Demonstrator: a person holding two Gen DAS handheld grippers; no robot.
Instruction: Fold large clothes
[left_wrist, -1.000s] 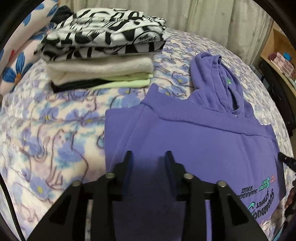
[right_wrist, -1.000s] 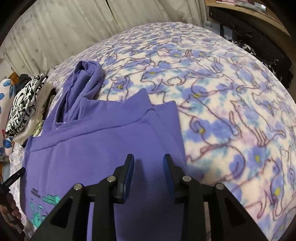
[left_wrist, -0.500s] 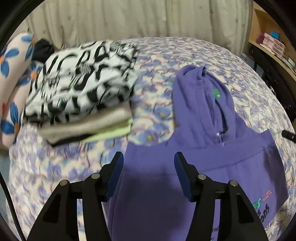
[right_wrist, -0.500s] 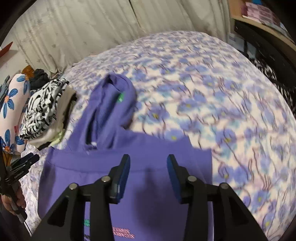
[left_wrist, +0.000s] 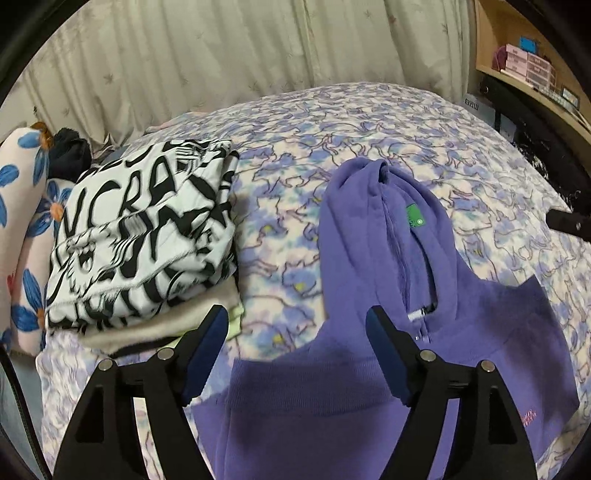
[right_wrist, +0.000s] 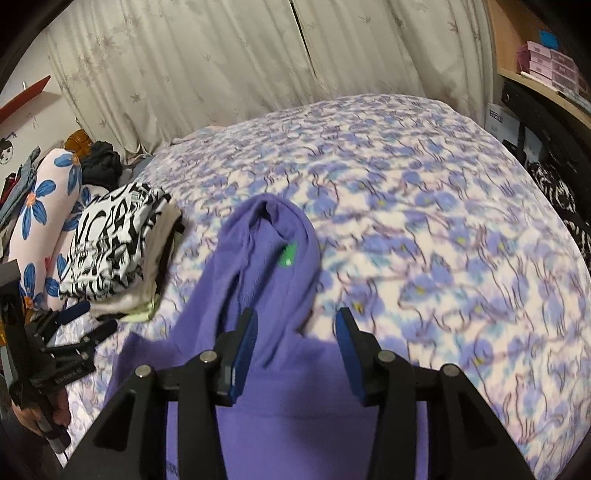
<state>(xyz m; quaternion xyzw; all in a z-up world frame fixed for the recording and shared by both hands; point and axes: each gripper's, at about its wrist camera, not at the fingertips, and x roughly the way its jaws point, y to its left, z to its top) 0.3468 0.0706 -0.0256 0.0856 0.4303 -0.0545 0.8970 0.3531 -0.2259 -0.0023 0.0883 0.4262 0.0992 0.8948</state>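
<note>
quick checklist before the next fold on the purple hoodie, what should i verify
1. Left gripper open and empty: ok, jaws spread wide, nothing between them.
2. Right gripper open and empty: ok, jaws apart above the fabric.
3. Purple cotton hoodie body lies flat on the blue floral fleece blanket: ok as far as seen; its lower part is out of view.
4. Hood folded in: not ok, it still sticks out past the body toward the curtain.
5. Stack of folded clothes with the black-and-white printed top clear of the hoodie: ok, blanket shows between them.
6. Sleeves tucked: cannot tell, none visible.
</note>
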